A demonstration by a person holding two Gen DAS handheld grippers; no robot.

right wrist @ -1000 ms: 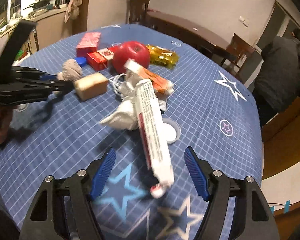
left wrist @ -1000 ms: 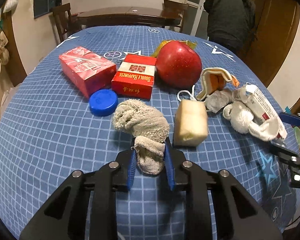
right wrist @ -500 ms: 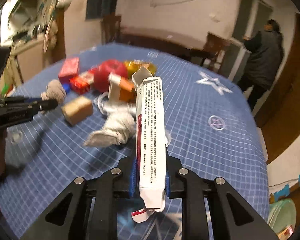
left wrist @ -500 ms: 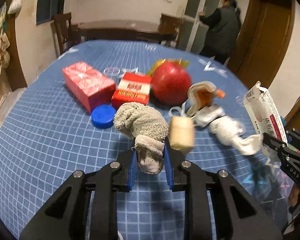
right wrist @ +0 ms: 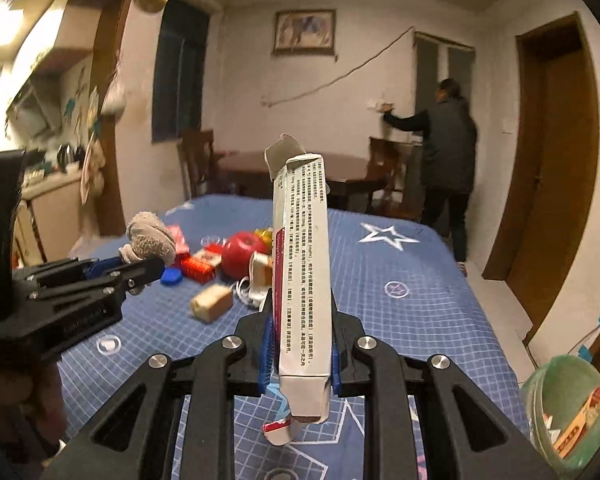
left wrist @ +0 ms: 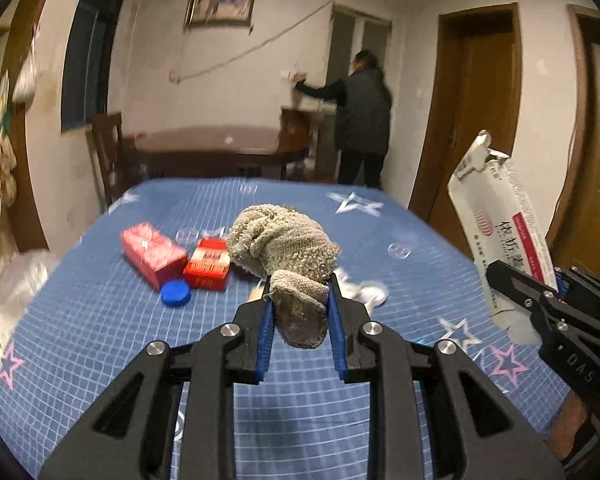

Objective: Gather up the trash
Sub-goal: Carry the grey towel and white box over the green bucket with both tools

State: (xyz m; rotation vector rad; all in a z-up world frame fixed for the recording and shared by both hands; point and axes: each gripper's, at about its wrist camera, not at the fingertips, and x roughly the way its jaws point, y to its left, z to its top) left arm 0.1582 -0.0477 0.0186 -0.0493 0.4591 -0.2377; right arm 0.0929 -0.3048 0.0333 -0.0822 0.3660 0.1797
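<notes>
Left gripper (left wrist: 300,312) pinches only the rag's (left wrist: 284,248) tail; it could slip free above the table (left wrist: 100,340). Right gripper (right wrist: 300,340) clamps the long box (right wrist: 302,280) low, so it may pivot.

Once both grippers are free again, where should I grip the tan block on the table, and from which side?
Grip the tan block across its two long flat faces, near its middle, coming down from above. It lies flat on the blue tablecloth, apart from the white cable beside it, and its parallel sides suit two fingers.
</notes>
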